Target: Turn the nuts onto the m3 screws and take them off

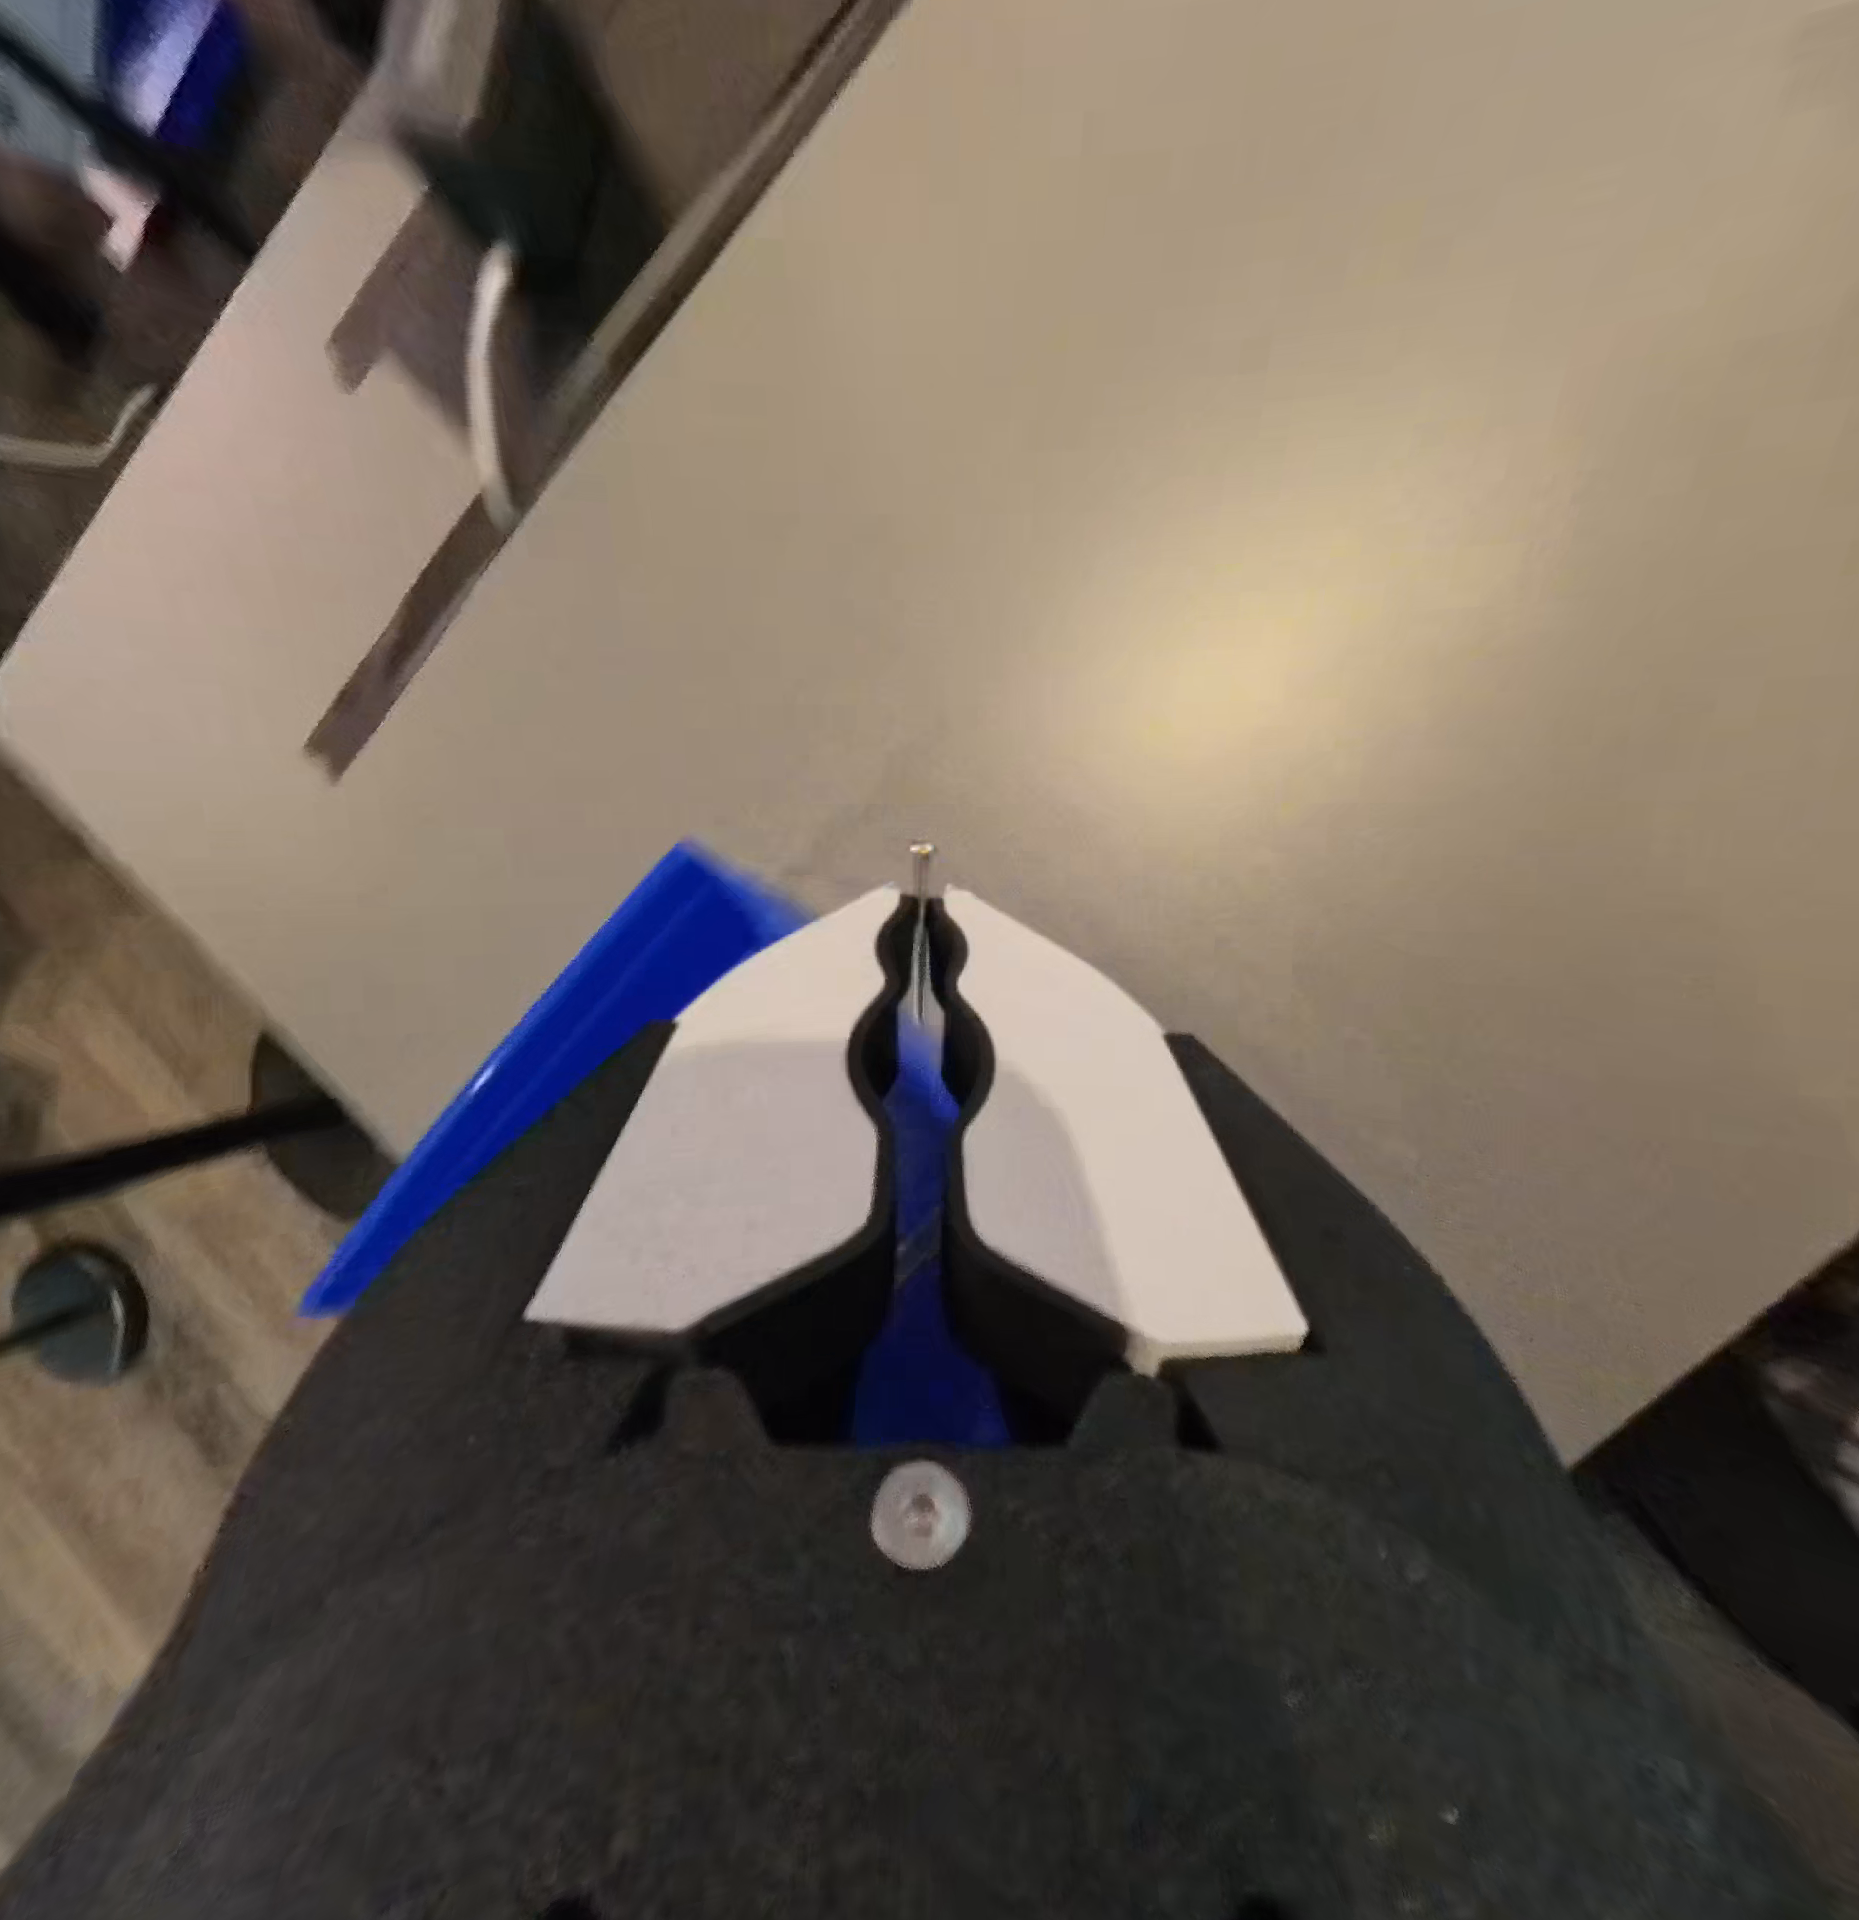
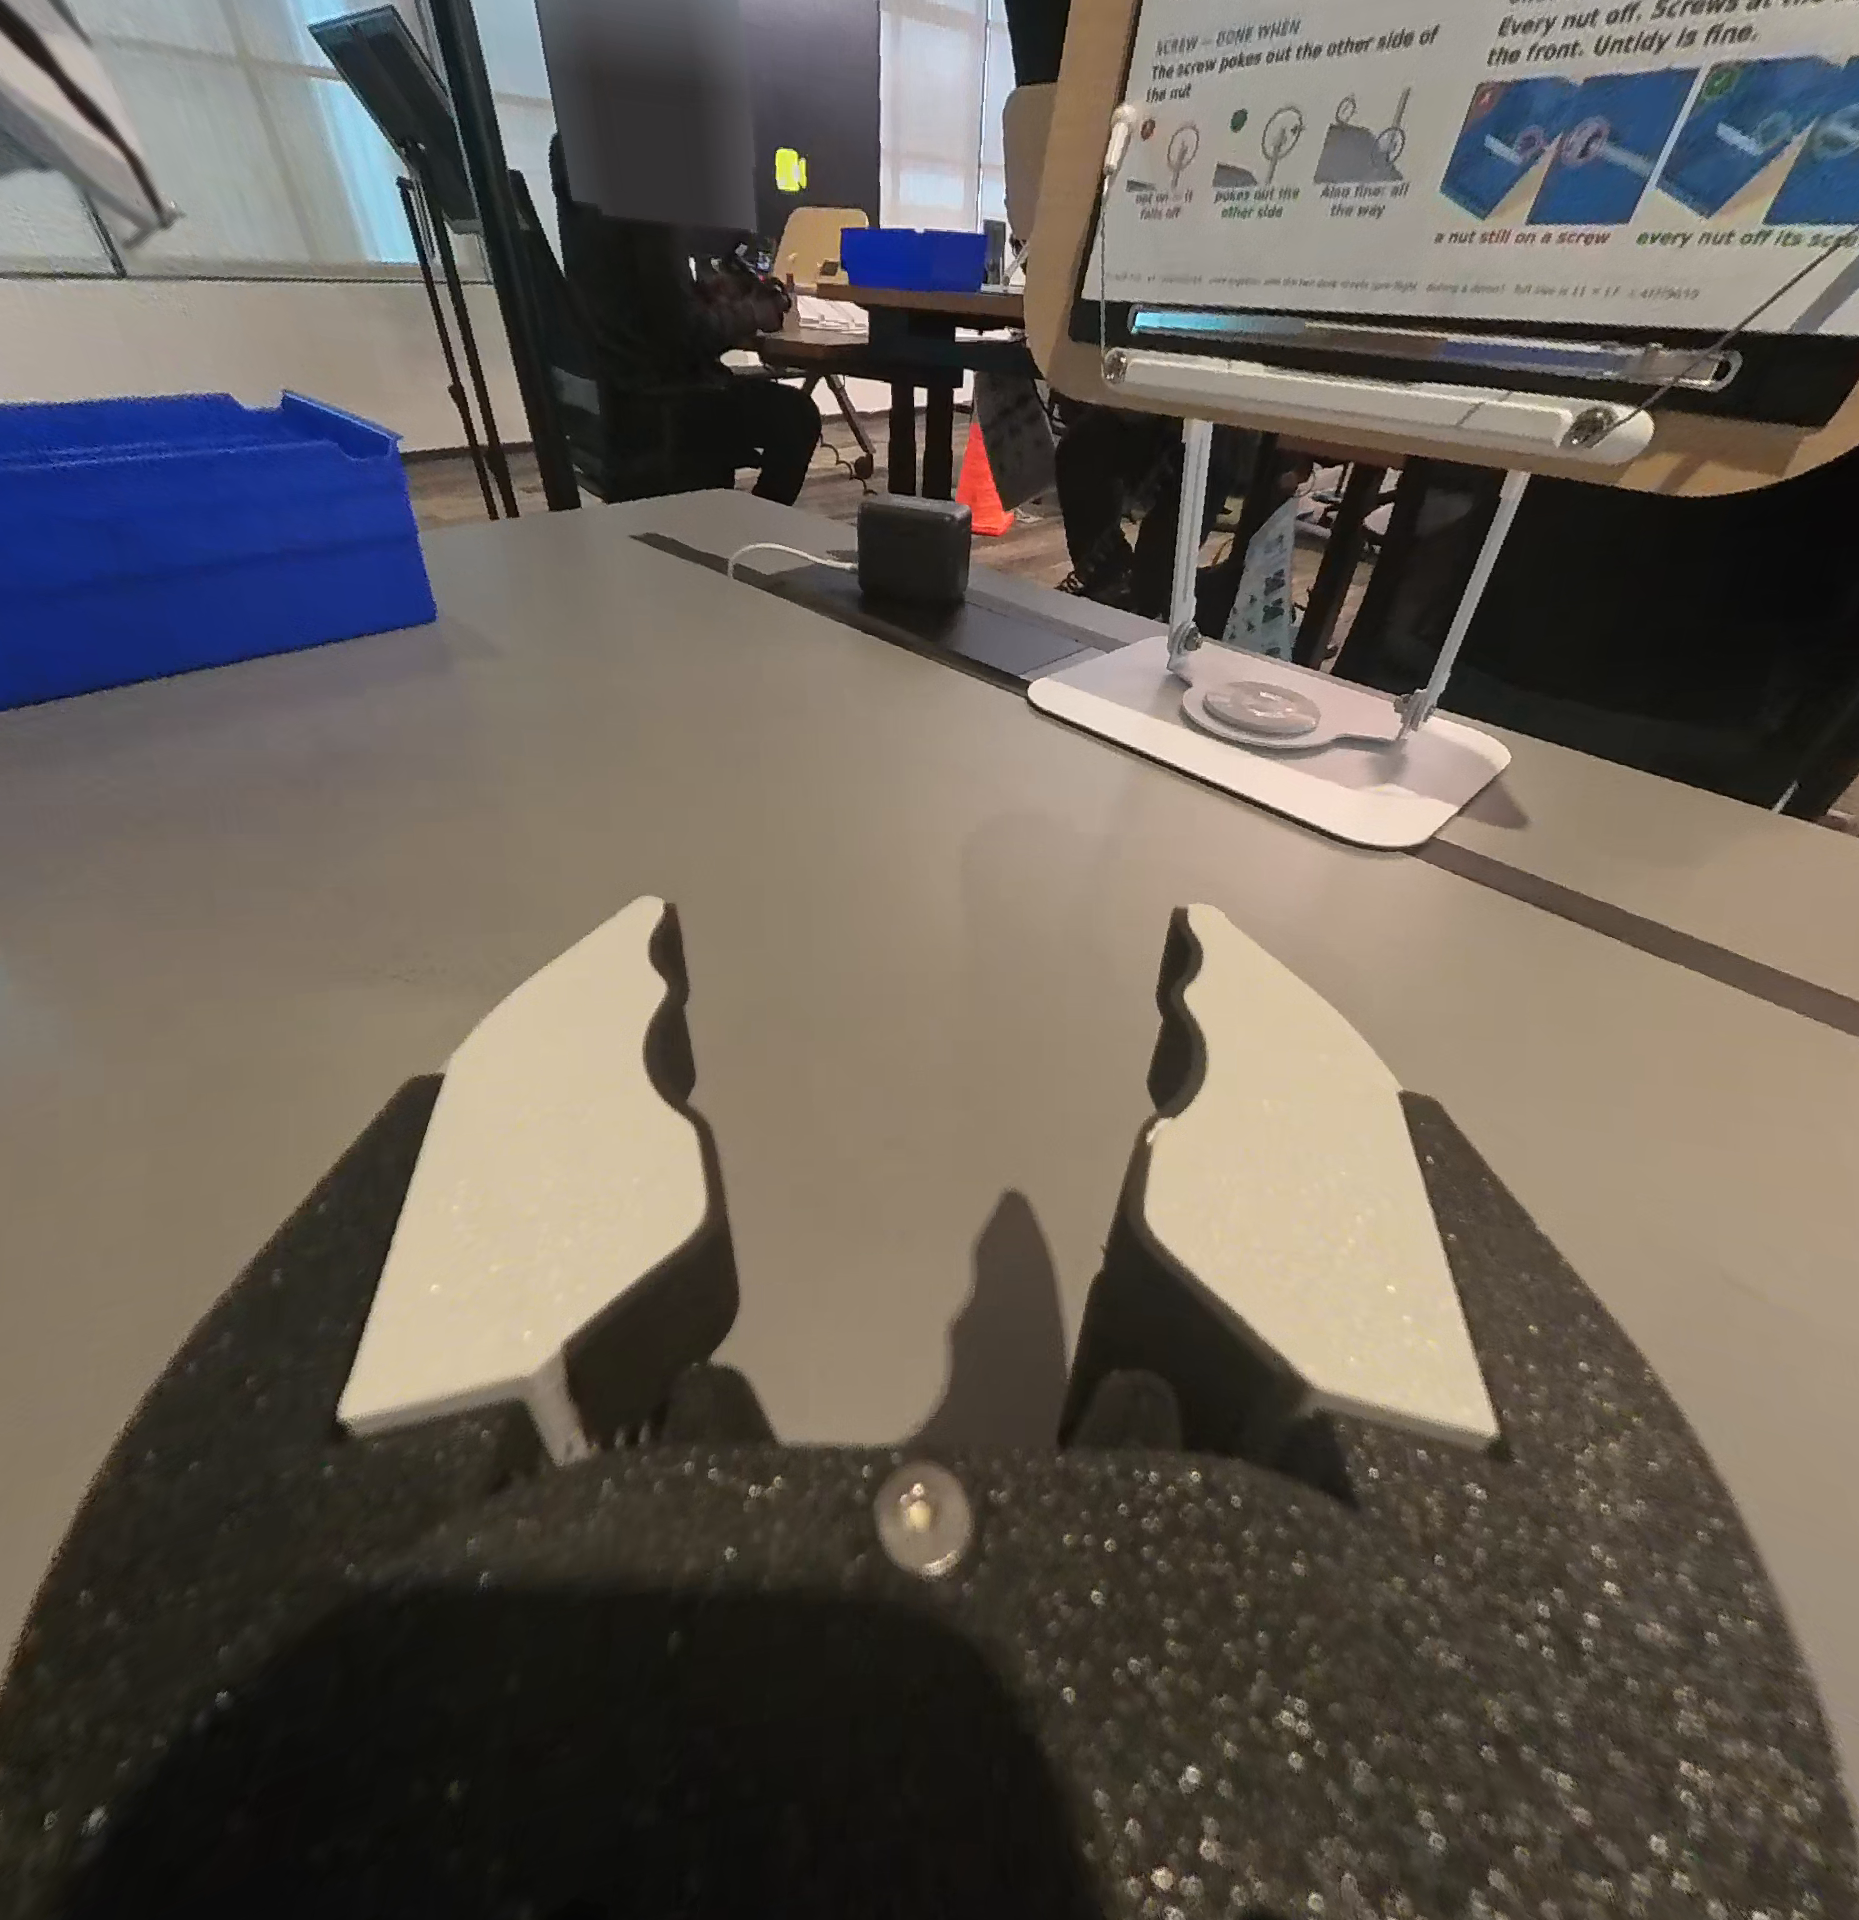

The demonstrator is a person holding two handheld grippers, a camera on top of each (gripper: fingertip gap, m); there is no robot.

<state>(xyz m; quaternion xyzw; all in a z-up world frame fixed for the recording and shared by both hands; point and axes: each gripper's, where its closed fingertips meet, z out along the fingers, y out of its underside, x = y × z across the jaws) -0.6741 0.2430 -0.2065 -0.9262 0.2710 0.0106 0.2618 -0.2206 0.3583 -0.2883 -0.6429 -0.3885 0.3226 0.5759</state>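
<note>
1. The left gripper [image 1: 920, 896] is clenched on a thin screw [image 1: 921, 871], whose tip pokes out just past the fingertips above the table [image 1: 1320, 468]. No nut shows on it. Keep that grip firm and the shaft steady, so a nut can meet it squarely.
2. Just beside and under the left gripper sits a blue bin [image 1: 551, 1060]; it is partly hidden, so I cannot tell what it holds.
3. The right gripper [image 2: 920, 914] is released, jaws spread wide over bare table [image 2: 852, 779], holding nothing. Its likely next job is to fetch a nut: close gently, since so small a part can easily slip or cross-thread.
4. Farther off in the right view, the blue bin [image 2: 177, 540] stands to the left, well apart from the gripper.
5. Beyond lie a small black box [image 2: 912, 549] with a white cable, and a stand [image 2: 1268, 727] carrying an instruction sheet [image 2: 1476, 156].
</note>
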